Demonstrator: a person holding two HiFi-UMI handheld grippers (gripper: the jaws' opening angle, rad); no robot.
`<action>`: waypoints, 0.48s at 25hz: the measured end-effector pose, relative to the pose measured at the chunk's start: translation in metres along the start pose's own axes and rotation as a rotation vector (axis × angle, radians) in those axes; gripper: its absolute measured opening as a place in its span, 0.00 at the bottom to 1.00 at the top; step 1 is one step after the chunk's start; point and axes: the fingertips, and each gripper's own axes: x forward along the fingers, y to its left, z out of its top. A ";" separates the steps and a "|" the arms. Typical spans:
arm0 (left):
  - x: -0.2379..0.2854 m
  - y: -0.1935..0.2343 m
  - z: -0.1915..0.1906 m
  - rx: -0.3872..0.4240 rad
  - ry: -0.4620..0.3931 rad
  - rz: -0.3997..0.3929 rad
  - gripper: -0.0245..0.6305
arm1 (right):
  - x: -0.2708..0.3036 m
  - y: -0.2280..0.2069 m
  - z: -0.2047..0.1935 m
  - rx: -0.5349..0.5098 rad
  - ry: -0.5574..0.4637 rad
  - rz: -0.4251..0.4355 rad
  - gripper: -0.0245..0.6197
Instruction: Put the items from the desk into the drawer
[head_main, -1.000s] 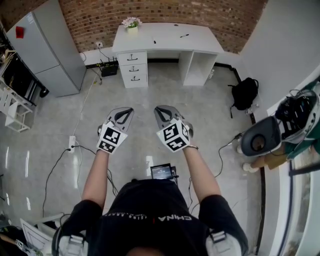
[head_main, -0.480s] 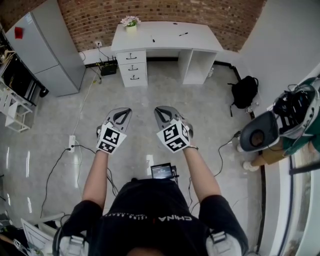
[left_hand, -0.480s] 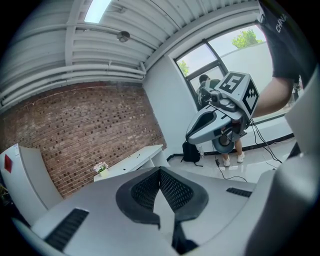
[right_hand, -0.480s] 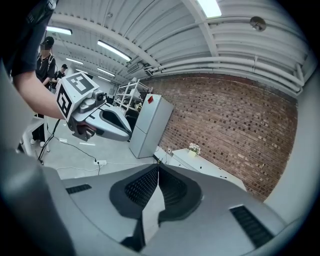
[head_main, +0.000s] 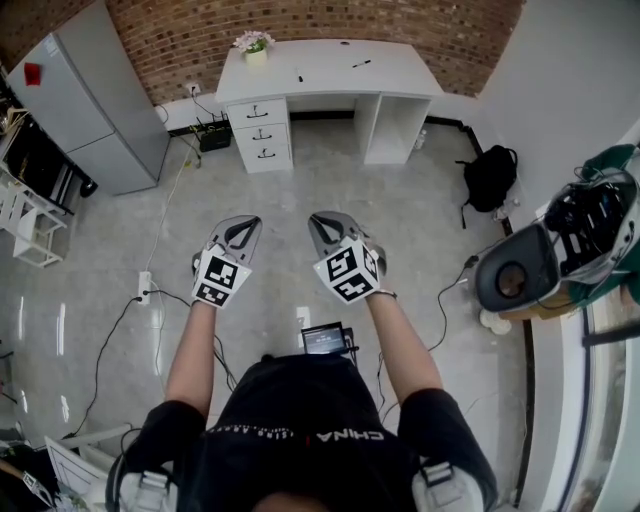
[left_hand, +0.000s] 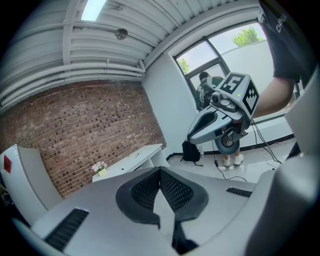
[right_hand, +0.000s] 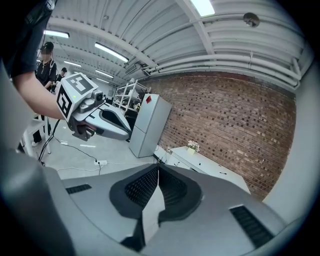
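While the person stands well back on the grey floor (head_main: 330, 200), both tools are held out side by side: the left gripper (head_main: 243, 224) is clenched with nothing between its jaws, and the right gripper (head_main: 324, 221) is clenched and empty too. Well apart from them, against the brick wall (head_main: 330, 20), stands the white desk (head_main: 400, 78). Three closed drawers (head_main: 261, 133) stack under its left end and an open cubby (head_main: 397, 130) sits under its right. On top are a flower pot (head_main: 253, 47), a dark pen (head_main: 361, 64) and a dark item (head_main: 299, 77) too small to identify.
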 end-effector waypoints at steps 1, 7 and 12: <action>0.001 -0.003 0.001 -0.001 -0.002 0.003 0.05 | -0.002 0.000 -0.003 0.000 0.000 0.001 0.06; 0.034 -0.018 0.013 -0.013 0.012 0.024 0.05 | -0.010 -0.033 -0.033 0.006 0.003 0.026 0.06; 0.080 -0.007 0.017 -0.034 0.044 0.038 0.05 | 0.011 -0.078 -0.053 0.022 0.016 0.055 0.06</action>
